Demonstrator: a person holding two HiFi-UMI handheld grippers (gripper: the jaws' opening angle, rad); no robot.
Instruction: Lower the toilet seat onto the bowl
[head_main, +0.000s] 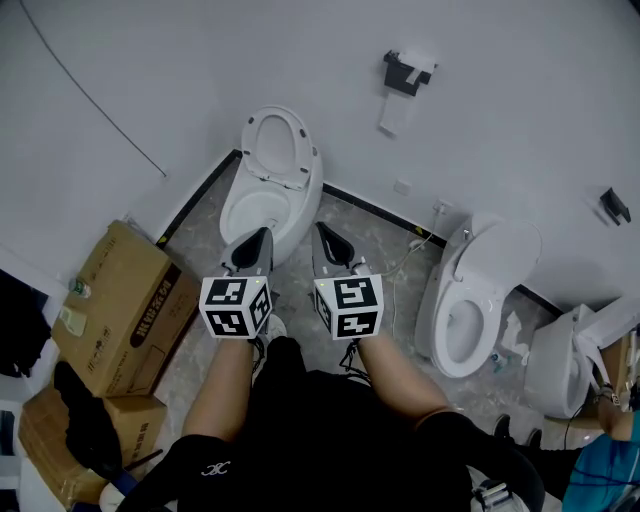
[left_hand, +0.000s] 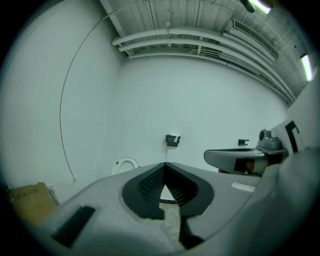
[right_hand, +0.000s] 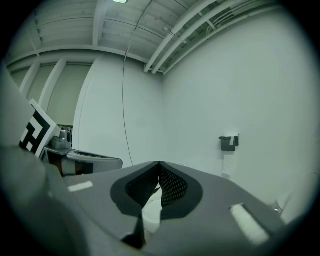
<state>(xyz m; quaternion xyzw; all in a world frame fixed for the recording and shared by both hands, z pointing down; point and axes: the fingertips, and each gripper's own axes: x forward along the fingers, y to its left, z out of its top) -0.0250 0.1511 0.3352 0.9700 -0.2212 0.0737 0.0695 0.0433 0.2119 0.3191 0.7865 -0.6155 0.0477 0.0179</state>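
You held both grippers low in front of you, side by side over the grey mottled floor (head_main: 375, 235), and both pointed at the toilet (head_main: 300, 205) that stood against the white wall (head_main: 480, 90). Your left gripper (head_main: 262, 235) had its jaws closed tip to tip with nothing between them. Your right gripper (head_main: 322, 230) was closed and empty in the same way. The toilet seat (head_main: 277, 150) stood raised, leaning back toward the wall above the open bowl (head_main: 226, 215), and was apart from both grippers. In the left gripper view the seat (left_hand: 126, 164) showed as a white oval just left of your closed tips (left_hand: 165, 165). From the head view your left tip lay over the bowl's near rim, and your right tip sat just beside the toilet's right flank.

A large cardboard box (head_main: 120, 300) stood to the left, near the toilet's base, and a smaller box (head_main: 50, 465) lay nearer you under a black bundle (head_main: 85, 420). A second toilet (head_main: 470, 300) stood to the right with its lid up, and a white cable (head_main: 405, 262) trailed on the floor between the two toilets. A black paper holder (head_main: 405, 72) hung on the wall above and to the right of the seat. A thin wire (head_main: 95, 100) curved across the wall on the left. Another person's arm (head_main: 615, 410) showed at the far right edge.

The bowl before you looked plain white inside, and I couldn't tell about water. The large box was shut. The small items at its left edge were too small to name.
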